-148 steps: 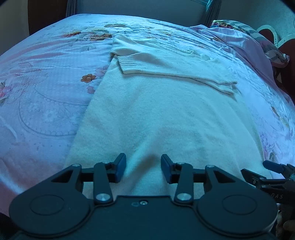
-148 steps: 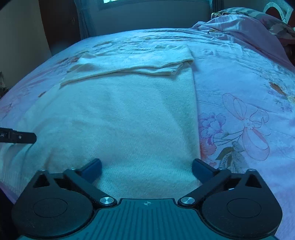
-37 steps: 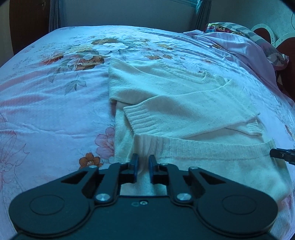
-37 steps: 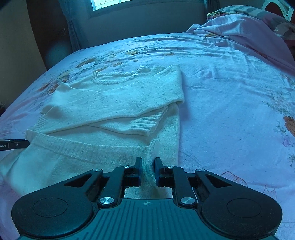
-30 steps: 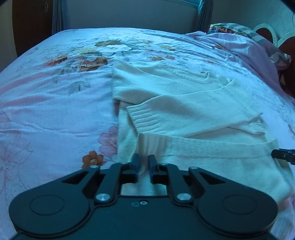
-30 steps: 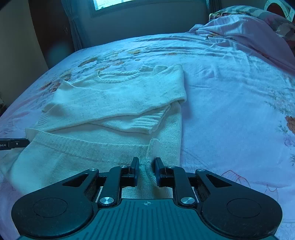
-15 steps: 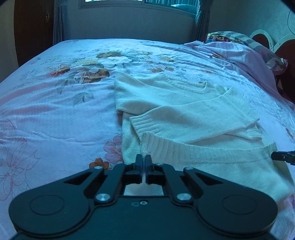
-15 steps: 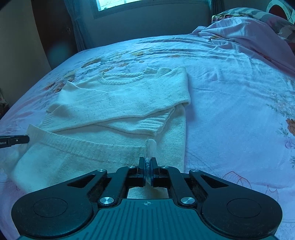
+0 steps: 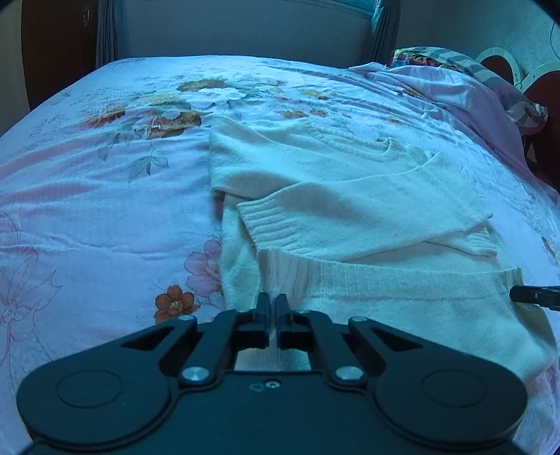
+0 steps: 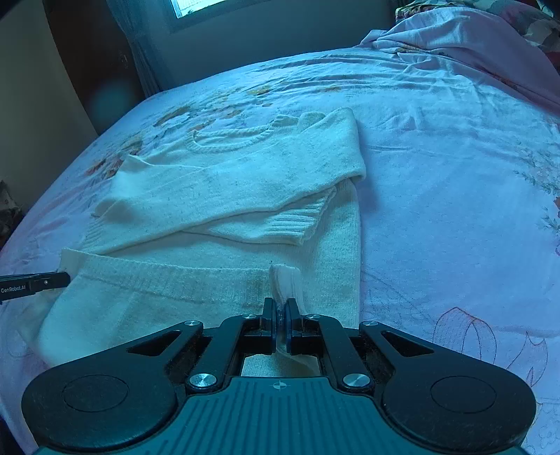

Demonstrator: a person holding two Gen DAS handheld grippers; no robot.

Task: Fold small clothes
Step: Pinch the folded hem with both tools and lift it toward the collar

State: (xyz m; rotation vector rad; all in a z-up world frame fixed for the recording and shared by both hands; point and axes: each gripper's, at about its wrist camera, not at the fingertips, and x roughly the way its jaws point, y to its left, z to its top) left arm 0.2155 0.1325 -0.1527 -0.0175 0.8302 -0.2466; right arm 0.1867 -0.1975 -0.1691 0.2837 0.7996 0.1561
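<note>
A cream knit sweater (image 9: 350, 196) lies on the flowered bedsheet (image 9: 87, 210), both sleeves folded across its chest and its ribbed hem (image 9: 402, 280) turned up toward the sleeves. My left gripper (image 9: 272, 303) is shut on the hem's left corner. In the right wrist view the same sweater (image 10: 227, 182) shows, and my right gripper (image 10: 280, 309) is shut on the hem's right corner (image 10: 285, 280), a pinch of knit standing up between the pads. Each gripper's tip shows at the edge of the other view, the right one (image 9: 535, 296) and the left one (image 10: 35, 283).
A crumpled lilac blanket (image 9: 455, 94) and a patterned pillow (image 9: 472, 70) lie at the bed's far right. A dark wooden headboard or chair (image 9: 542, 105) stands at the right edge. A window and curtain (image 10: 196, 7) are beyond the bed's far side. Bare sheet (image 10: 455, 175) spreads right of the sweater.
Both grippers have gone from slightly open to shut on the hem's corners. The hem, earlier at the near edge of a flat sweater, now lies folded up toward the sleeves.
</note>
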